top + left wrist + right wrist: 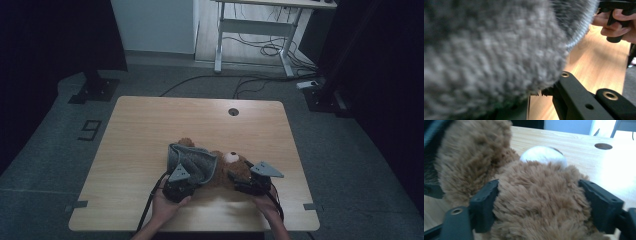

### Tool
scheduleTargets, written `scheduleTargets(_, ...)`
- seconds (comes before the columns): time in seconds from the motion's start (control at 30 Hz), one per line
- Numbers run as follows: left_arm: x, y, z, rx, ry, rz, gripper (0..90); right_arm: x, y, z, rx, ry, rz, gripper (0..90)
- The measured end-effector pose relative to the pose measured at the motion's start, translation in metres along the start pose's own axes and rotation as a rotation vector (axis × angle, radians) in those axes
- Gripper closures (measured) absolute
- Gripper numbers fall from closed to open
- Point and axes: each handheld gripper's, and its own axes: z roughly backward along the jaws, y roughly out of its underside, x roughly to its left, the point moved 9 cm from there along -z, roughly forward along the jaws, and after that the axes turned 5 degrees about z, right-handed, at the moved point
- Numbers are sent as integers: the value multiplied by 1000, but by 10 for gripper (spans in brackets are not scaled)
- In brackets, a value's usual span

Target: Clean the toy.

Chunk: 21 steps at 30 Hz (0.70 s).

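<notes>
**Sweater partway onto the bear, still bunched at the body**

A brown teddy bear [231, 170] is lying on its back on the wooden table [150, 125], on the near half, well short of the round cable hole [233, 111] at the far edge. A grey knitted sweater [192, 162] is sitting over the bear's left-hand part as the high view has it, bunched up and open like a pouch, with brown fur poking out beyond its far edge. The bear's head, with its white muzzle [231, 157], is lying bare to the right of the sweater.

The left gripper [179, 187] is working at the near edge of the sweater; in the left gripper view the grey knit is pressing right up against the lens, and the jaws are clamped tight with the knit at their tips, so it appears to be pinching the fabric. The right gripper [539, 202] is straddling the bear's head from the near side, its jaws set fairly wide with the fur bulging between the pads [486, 202] and touching both.

Judging by this, the dressing seems to be underway but far from finished: the garment is gathered over one end only, not pulled smooth along the body, and whether any limb is through a sleeve cannot be told. What is left is drawing the knit further along and straightening it.
</notes>
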Motion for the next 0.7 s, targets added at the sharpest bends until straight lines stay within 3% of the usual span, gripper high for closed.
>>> scheduleTargets(0.1,2,-3,-4,12,-30,-20,857,0,7,3,7,27,24,303)
scheduleTargets(0.23,7,-11,-10,11,-40,2,857,-4,9,-1,-8,98,93,386)
scheduleTargets(0.4,10,-21,-7,13,-32,28,854,-8,6,-6,-29,93,77,411)
scheduleTargets(0.47,0,-23,1,3,-26,28,849,-5,6,-5,-33,93,87,418)
scheduleTargets(0.57,-24,-37,9,-27,-41,-60,844,1,9,-2,-61,104,129,426)
scheduleTargets(0.63,-32,-49,8,-42,-58,-89,844,4,10,-1,-67,114,145,427)
scheduleTargets(0.7,-35,-61,-2,-33,-48,-77,844,10,10,0,-75,141,193,429)
